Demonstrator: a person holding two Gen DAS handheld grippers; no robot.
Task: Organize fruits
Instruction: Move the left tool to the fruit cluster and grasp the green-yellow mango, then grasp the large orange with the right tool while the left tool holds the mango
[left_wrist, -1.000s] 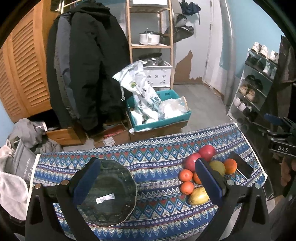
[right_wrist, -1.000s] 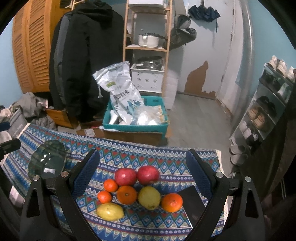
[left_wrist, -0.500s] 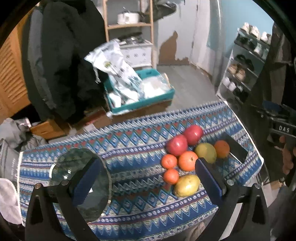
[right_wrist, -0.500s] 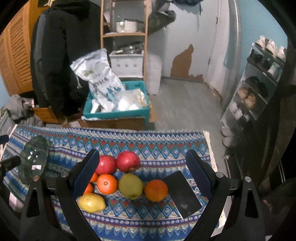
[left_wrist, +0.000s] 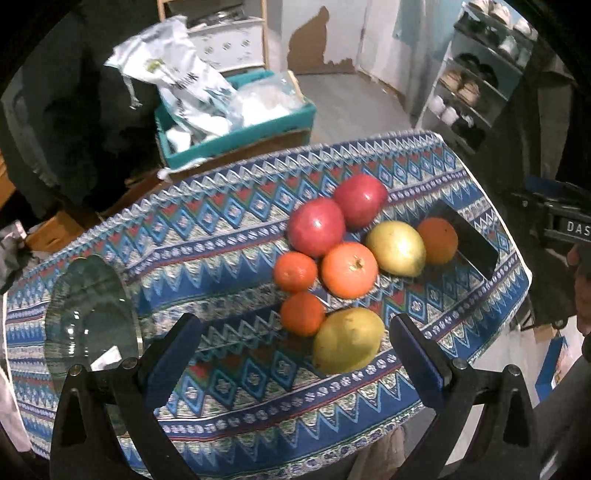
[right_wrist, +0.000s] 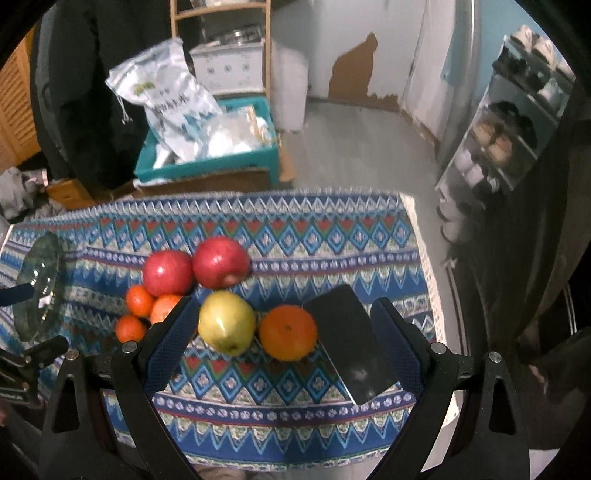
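Fruits (left_wrist: 349, 271) clustered right of a glass plate (left_wrist: 90, 317) on the patterned cloth (right_wrist: 314, 236); left gripper (left_wrist: 295, 354) and right gripper (right_wrist: 284, 332) both spread wide, empty, above them.

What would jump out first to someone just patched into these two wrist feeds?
The tight cluster of fruit on the patterned tablecloth: two red apples, oranges and yellow-green fruits, bright against the blue weave. An empty glass plate lies apart at the cloth's left end, and a black phone lies beside the rightmost orange. Both the left gripper and right gripper hang open over the fruit, holding nothing.
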